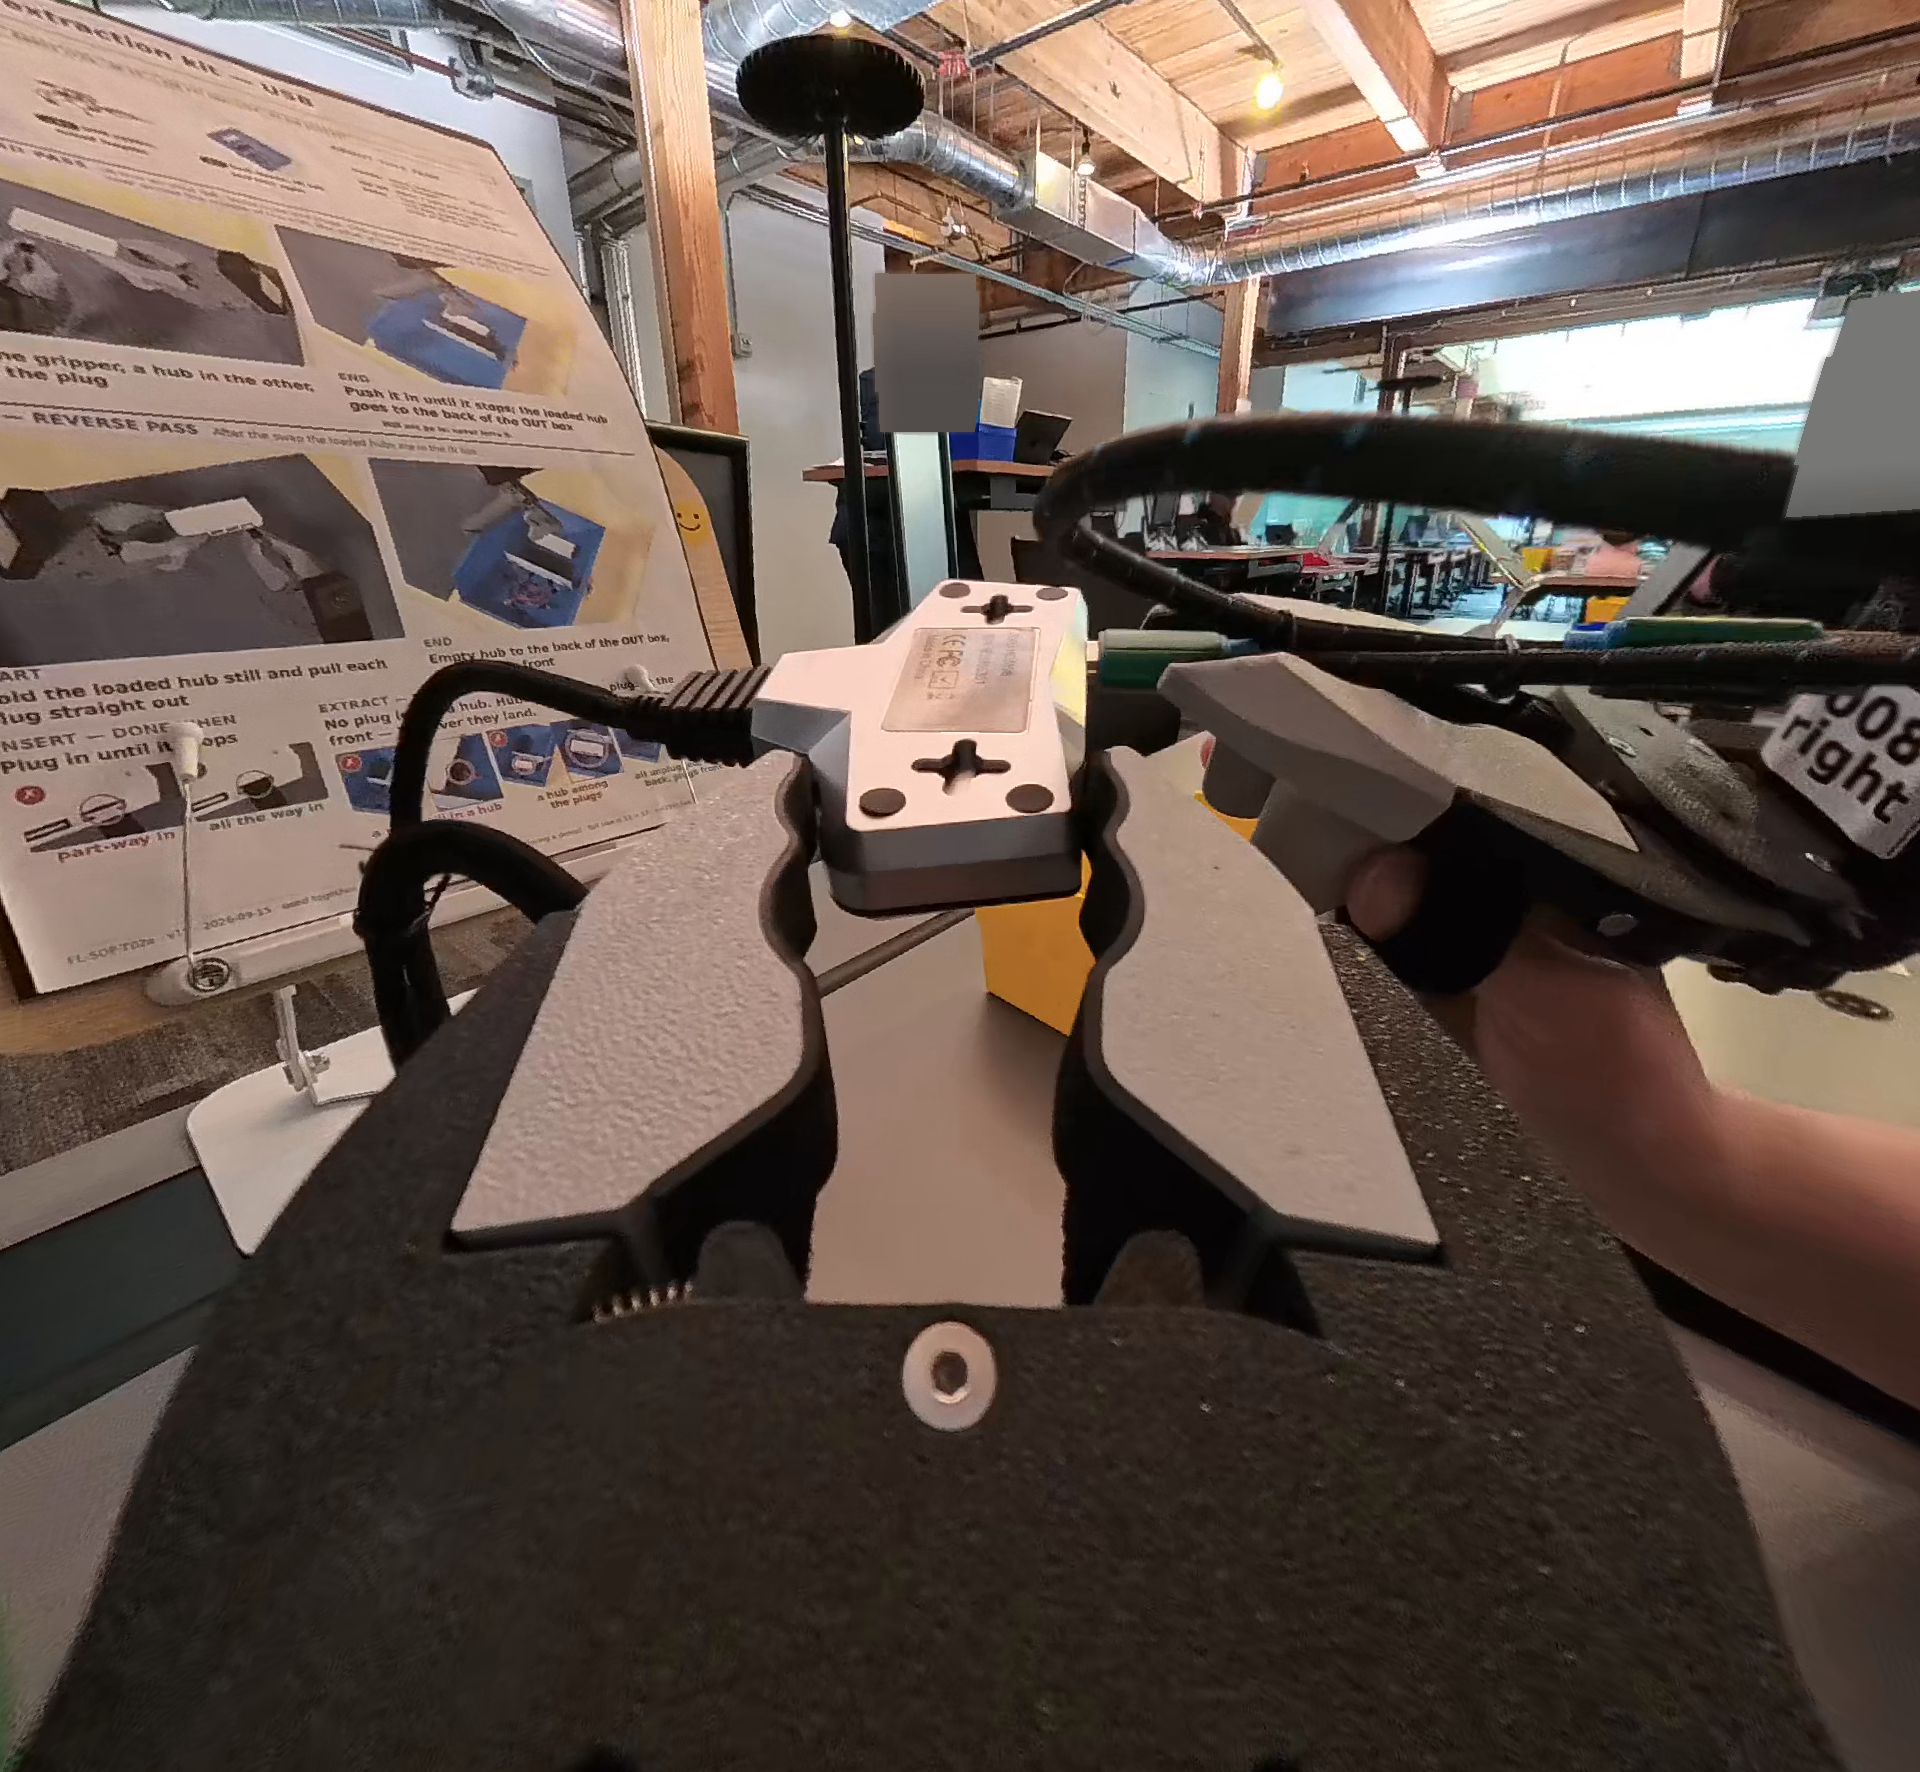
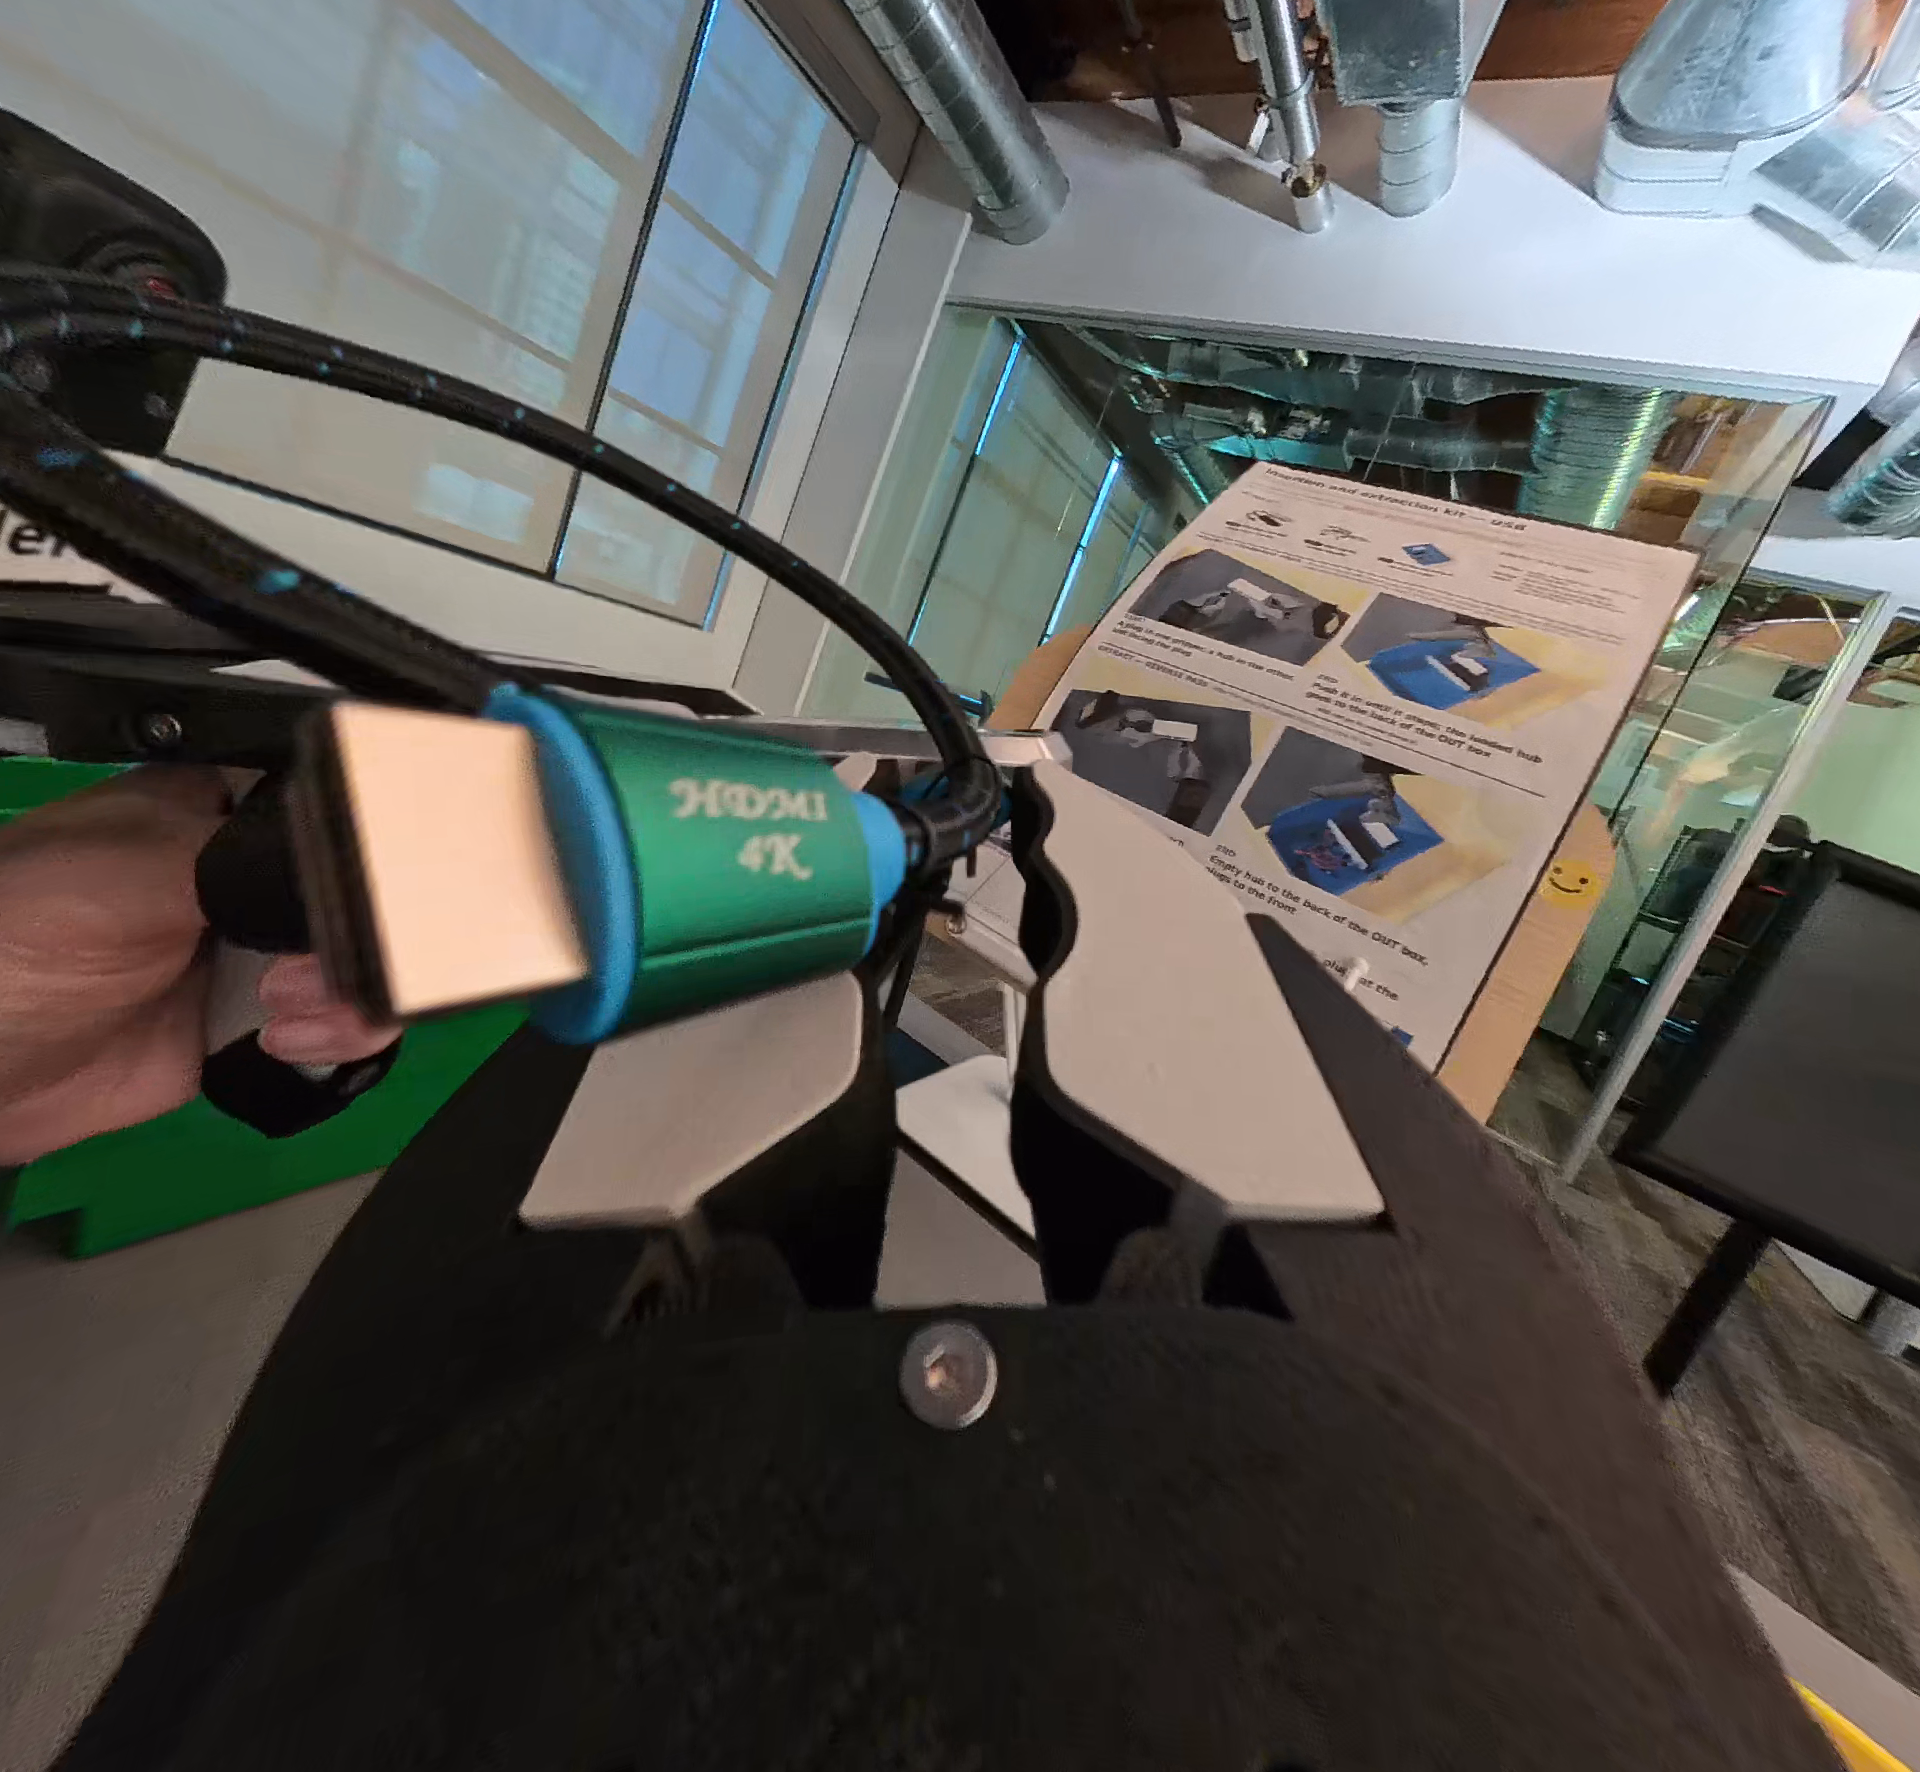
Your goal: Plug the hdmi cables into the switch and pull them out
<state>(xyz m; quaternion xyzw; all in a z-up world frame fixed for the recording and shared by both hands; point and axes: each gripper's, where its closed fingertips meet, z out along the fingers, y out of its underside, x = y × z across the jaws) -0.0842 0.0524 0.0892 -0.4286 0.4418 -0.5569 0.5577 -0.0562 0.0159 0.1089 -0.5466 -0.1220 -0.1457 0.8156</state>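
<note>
My left gripper (image 1: 951,777) is shut on a silver HDMI switch (image 1: 961,714), held underside up. A black cable plug (image 1: 707,714) is seated in the switch's left side. In the right wrist view my right gripper (image 2: 951,777) is shut on a braided black HDMI cable (image 2: 727,527) just behind its green plug (image 2: 727,860). The plug lies crosswise over the left finger, and its metal tip (image 2: 447,849) points left. The right gripper (image 1: 1340,766) also shows in the left wrist view, just right of the switch, with the plug's green end (image 1: 1153,657) close to it.
An instruction poster (image 1: 312,475) stands on a white stand (image 1: 270,1140) at the left and shows in the right wrist view (image 2: 1351,735). A yellow box (image 1: 1029,953) sits below the switch. A black pole lamp (image 1: 847,372) stands behind. A dark screen (image 2: 1818,1047) is at the right.
</note>
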